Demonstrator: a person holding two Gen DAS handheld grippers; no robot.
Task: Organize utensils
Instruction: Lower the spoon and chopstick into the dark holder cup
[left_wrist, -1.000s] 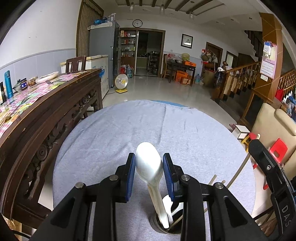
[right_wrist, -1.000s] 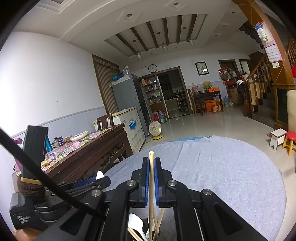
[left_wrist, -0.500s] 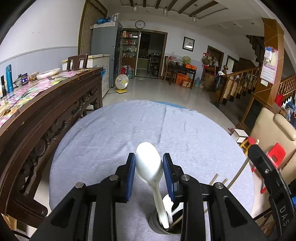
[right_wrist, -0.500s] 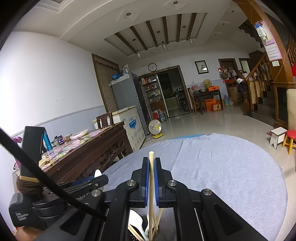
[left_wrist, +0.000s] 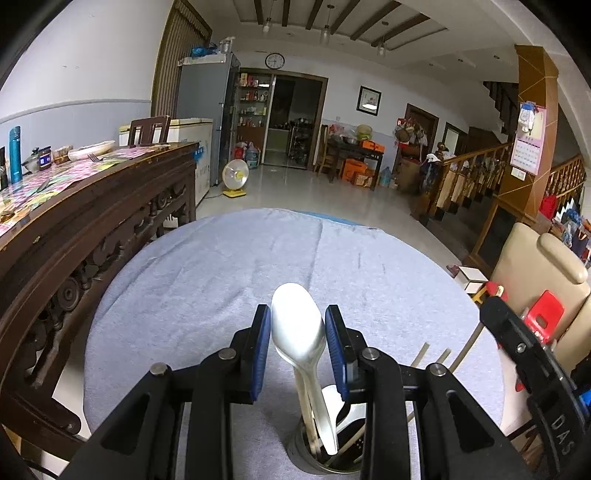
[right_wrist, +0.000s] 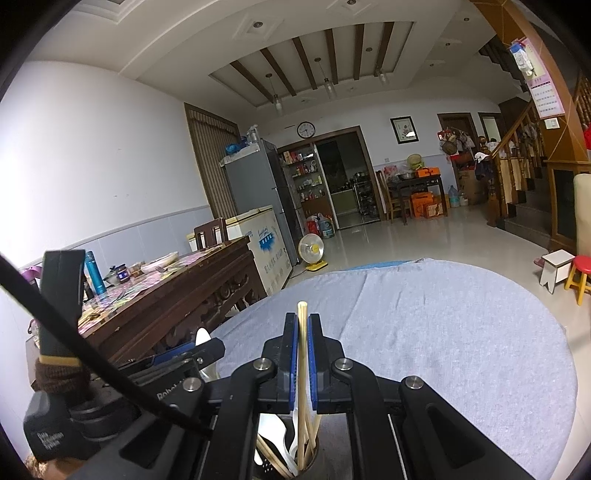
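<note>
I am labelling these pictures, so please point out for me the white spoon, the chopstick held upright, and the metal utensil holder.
white spoon (left_wrist: 297, 325), left wrist view, on the middle of its bowl.
chopstick (right_wrist: 302, 350), right wrist view, on its shaft between the blue pads.
metal utensil holder (left_wrist: 295, 452), left wrist view, on its left rim.

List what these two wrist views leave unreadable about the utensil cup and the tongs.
- Cup, left wrist view: base cut off by the bottom edge; left tongs hide part of its rim.
- Cup contents, right wrist view: right tongs cover them, so no count.
- Chopstick and spoon: whether the pads truly pinch them, or merely flank them.
</note>
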